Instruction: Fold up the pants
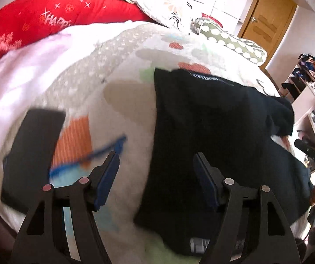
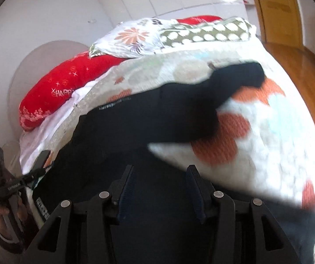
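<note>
Black pants (image 1: pixel 212 132) lie spread on the patterned bedspread (image 1: pixel 124 70). The waistband is near the front edge, and one leg end is bunched at the far right. My left gripper (image 1: pixel 156 160) is open and empty, hovering over the pants' left edge. In the right wrist view the pants (image 2: pixel 135 127) fill the lower middle, with one leg (image 2: pixel 234 81) reaching up to the right. My right gripper (image 2: pixel 160 173) is open and empty just above the black cloth. The right gripper also shows at the right edge of the left wrist view (image 1: pixel 314 154).
A black flat object (image 1: pixel 34 149) and a blue strap (image 1: pixel 104 151) lie on the bed at left. A red cushion (image 1: pixel 47 15) and floral pillows (image 1: pixel 168 2) sit at the head. A wooden door (image 1: pixel 267 17) and shelves (image 1: pixel 311 83) stand at right.
</note>
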A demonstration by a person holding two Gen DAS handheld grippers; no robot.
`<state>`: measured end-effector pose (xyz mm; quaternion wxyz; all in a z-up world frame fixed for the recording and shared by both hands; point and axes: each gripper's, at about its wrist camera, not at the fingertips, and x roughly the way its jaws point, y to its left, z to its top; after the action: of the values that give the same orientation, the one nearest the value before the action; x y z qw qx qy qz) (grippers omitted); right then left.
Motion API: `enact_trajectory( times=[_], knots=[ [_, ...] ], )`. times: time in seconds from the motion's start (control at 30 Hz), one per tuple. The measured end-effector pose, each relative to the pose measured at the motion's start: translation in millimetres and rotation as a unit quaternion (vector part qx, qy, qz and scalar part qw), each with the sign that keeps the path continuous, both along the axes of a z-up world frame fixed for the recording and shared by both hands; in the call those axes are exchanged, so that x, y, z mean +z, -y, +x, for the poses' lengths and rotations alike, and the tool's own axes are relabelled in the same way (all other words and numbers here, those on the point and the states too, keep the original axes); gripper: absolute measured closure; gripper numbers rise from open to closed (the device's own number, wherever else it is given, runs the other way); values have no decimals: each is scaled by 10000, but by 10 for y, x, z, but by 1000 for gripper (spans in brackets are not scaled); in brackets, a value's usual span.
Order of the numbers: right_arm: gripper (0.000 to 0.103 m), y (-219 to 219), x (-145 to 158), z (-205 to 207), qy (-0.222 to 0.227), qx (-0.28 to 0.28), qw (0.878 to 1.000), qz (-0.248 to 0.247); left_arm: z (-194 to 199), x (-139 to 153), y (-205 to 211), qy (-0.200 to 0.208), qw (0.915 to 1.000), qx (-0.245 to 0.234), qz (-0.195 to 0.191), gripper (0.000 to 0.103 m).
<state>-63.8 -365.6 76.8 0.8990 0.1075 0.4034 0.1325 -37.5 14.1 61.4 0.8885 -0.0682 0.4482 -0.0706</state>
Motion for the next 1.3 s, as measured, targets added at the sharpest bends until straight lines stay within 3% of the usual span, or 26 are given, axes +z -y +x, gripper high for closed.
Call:
enact_trajectory(
  times=[0.27, 0.43, 0.53, 0.6, 0.73, 0.83, 0.97, 1.0, 1.07, 1.17, 1.2, 1.23, 1.27, 1.3],
  knots=[
    [52, -238, 267, 811, 249, 171, 9984, -477, 782, 41, 86, -106, 9990, -202, 383, 33],
    [49, -335, 184, 1387, -31, 196, 9959, -881, 1306, -30, 63, -338, 9988, -352, 14, 33],
    [48, -401, 122, 1671, -98, 292, 9939, -1054, 1516, -49, 116, -356, 9974, -613, -155, 24],
    [46, -484, 62, 1823, -196, 476, 9896, -1342, 1647, -83, 191, -413, 9947, -921, -200, 24],
    [41, -650, -52, 2034, -321, 1048, 9766, -1849, 1866, -151, 366, -399, 9871, -1538, 215, 24],
    [40, -755, -172, 2191, -390, 1401, 9657, -2153, 2019, -249, 473, -538, 9763, -2076, 308, 24],
    [38, -870, -348, 2309, -527, 1874, 9518, -2369, 2147, -360, 632, -504, 9681, -2367, 649, 20],
    [37, -872, -367, 2326, -549, 1890, 9514, -2368, 2169, -379, 682, -473, 9669, -2414, 678, 17],
    [36, -803, -373, 2392, -638, 1697, 9623, -2027, 2220, -441, 781, -512, 9636, -2510, 769, 3],
    [40, -805, -416, 2401, -678, 1521, 9694, -1804, 2237, -466, 869, -459, 9604, -2575, 963, 3],
    [55, -890, -408, 2347, -537, 1718, 9650, -1905, 2237, -468, 898, -470, 9600, -2569, 1014, 4],
    [63, -963, -395, 2306, -464, 1870, 9612, -1974, 2235, -457, 919, -462, 9602, -2579, 969, 13],
    [76, -1038, -388, 2270, -404, 1983, 9566, -2099, 2215, -430, 940, -436, 9591, -2657, 874, 34],
    [79, -1115, -379, 2232, -325, 2075, 9499, -2314, 2206, -404, 972, -401, 9576, -2730, 832, 46]
  ],
)
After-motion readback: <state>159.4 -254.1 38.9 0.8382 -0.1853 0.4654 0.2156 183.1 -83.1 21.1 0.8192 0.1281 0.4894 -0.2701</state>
